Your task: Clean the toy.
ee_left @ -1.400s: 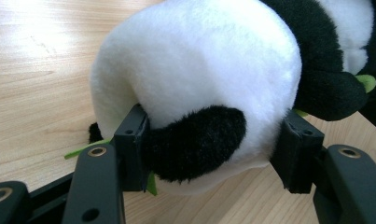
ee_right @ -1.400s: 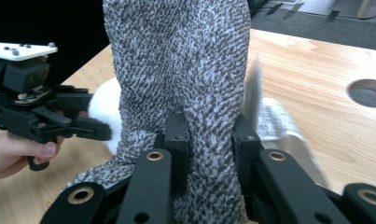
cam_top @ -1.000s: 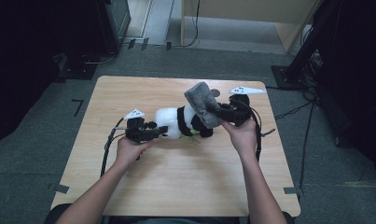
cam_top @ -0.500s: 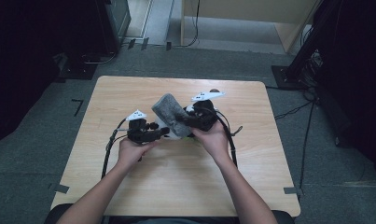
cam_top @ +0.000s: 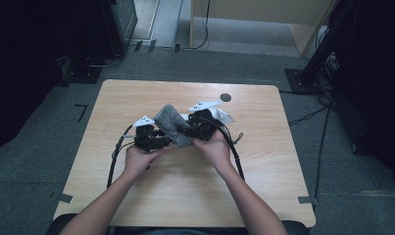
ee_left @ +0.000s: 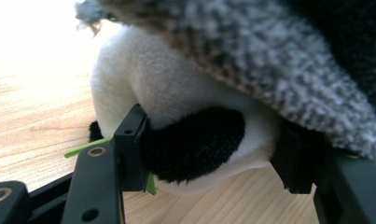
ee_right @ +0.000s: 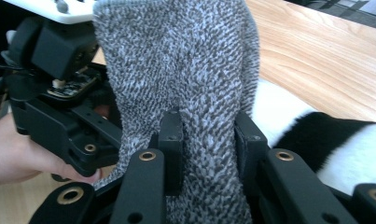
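Observation:
A black-and-white plush panda [ee_left: 176,88] lies on the wooden table [cam_top: 136,196]. My left gripper [ee_left: 213,149] is shut on it, one pad on its black limb and the other on its far side. A grey knitted cloth [ee_right: 185,60] drapes over the panda [ee_right: 325,140] and hides most of it in the high view. My right gripper [ee_right: 209,140] pinches a fold of that cloth; its jaws have just been opening a little, with the fold still between them. In the high view the grey cloth [cam_top: 173,125] sits between my left gripper [cam_top: 160,143] and my right gripper [cam_top: 197,128], near the table's middle.
A small dark round mark [cam_top: 226,97] lies on the table behind the hands. Black cables [cam_top: 114,156] loop from both grippers across the tabletop. A green strip [ee_left: 83,148] sticks out under the panda. Dark stands and cabinets ring the table.
My right gripper has carried the grey cloth left and down onto the panda, close against the left gripper. The left hand has stayed where it was.

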A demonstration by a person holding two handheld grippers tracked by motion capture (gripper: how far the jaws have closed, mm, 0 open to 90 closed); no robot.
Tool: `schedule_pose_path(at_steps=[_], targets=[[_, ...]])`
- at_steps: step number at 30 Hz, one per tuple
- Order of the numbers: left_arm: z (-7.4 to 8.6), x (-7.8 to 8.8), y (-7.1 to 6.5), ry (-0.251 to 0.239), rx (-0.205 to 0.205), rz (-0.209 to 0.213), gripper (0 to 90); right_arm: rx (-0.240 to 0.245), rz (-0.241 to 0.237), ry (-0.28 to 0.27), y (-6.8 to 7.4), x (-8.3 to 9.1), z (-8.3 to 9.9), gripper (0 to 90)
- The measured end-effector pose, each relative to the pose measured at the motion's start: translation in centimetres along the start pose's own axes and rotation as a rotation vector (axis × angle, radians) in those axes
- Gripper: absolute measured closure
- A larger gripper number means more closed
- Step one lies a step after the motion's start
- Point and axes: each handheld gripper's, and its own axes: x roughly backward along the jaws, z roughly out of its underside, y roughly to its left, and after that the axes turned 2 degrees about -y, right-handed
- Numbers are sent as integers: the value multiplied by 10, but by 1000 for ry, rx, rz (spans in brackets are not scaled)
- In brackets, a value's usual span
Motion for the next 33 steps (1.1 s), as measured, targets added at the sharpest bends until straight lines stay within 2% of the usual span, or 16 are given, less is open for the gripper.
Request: schedule_pose_path(at_steps=[3,8,12,20,33], targets=[[0,0,0,-1,0,1,395,10,14,6,-2,2,0,720],[-1,0,1,2,2,5,396,-3,43,13,-11,12,1,735],[-1,-1,0,-1,-3,7,399,-23,53,-4,-21,26,6,756],[-3,-1,2,1,0,9,402,-56,53,-38,-31,47,7,761],[-4,0,5,-1,17,12,402,-138,101,-102,-58,87,14,753]])
